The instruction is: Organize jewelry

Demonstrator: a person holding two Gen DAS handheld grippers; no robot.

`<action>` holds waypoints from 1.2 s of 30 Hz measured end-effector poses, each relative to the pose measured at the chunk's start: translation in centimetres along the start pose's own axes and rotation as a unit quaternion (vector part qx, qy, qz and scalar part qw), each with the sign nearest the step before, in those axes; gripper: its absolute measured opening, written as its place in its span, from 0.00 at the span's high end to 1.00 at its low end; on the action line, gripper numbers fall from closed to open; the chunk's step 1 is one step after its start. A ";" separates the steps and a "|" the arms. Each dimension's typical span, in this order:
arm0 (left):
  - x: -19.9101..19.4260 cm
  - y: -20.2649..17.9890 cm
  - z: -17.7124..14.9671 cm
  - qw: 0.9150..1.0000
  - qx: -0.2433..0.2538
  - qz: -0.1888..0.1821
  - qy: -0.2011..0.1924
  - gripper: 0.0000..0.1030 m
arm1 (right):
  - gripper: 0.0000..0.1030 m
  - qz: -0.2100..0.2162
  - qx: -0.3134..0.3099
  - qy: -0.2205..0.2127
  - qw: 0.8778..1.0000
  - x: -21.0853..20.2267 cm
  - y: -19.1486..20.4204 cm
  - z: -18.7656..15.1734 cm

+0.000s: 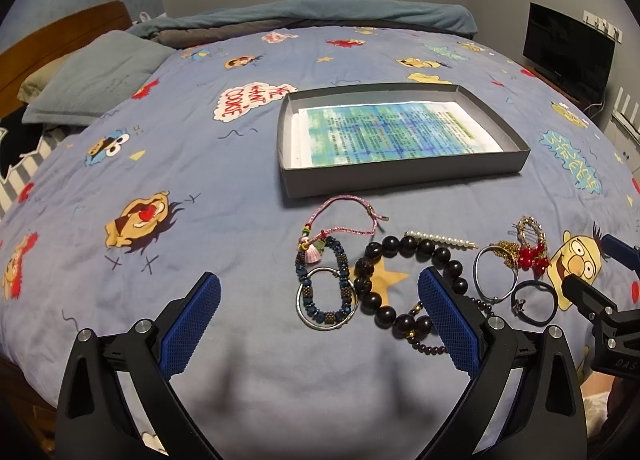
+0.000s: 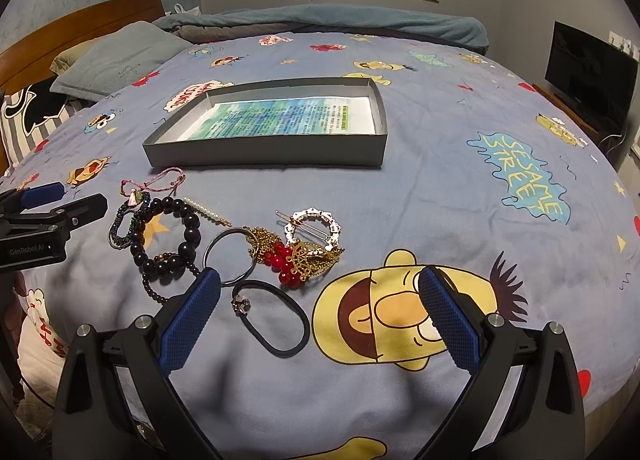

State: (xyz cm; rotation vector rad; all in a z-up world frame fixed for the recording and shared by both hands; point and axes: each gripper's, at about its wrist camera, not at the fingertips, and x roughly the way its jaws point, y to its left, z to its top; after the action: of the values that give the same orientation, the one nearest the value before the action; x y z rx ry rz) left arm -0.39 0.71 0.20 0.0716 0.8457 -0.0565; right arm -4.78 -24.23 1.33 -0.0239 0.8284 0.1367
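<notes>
A grey shallow box lined with printed paper lies on the bed. In front of it lies scattered jewelry: a pink cord bracelet, a blue beaded bracelet with a silver bangle, a big black bead bracelet, a pearl hair pin, a silver ring hoop, red bead and gold pieces, a round rhinestone clip and a black hair tie. My left gripper is open above the bracelets. My right gripper is open above the hair tie.
The bed has a blue cartoon-print cover. Pillows and a wooden headboard are at the left. A folded blanket lies at the far edge. A dark TV stands at the right. A window shelf holds clothes.
</notes>
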 end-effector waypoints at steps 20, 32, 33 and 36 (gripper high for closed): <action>1.3 0.9 0.7 0.999 0.021 0.029 -0.031 0.05 | 0.05 0.020 0.007 0.007 1.000 1.4 -0.5 -0.2; 3.8 0.7 1.3 0.998 0.049 0.031 -0.015 0.07 | 0.05 0.036 0.016 0.013 0.999 2.3 -1.1 -0.2; 4.0 0.7 1.4 0.998 0.050 0.031 -0.015 0.07 | 0.06 0.037 0.019 0.013 0.999 2.3 -1.2 -0.1; 4.4 0.8 1.6 0.998 0.049 0.016 -0.018 0.08 | 0.17 0.039 0.022 0.015 0.999 2.6 -1.4 -0.1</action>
State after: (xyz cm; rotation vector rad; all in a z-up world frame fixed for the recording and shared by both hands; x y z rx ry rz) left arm 3.79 1.26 -2.00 0.1765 0.8053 -0.0686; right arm -2.94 -25.30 -0.71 0.0483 0.8628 0.1912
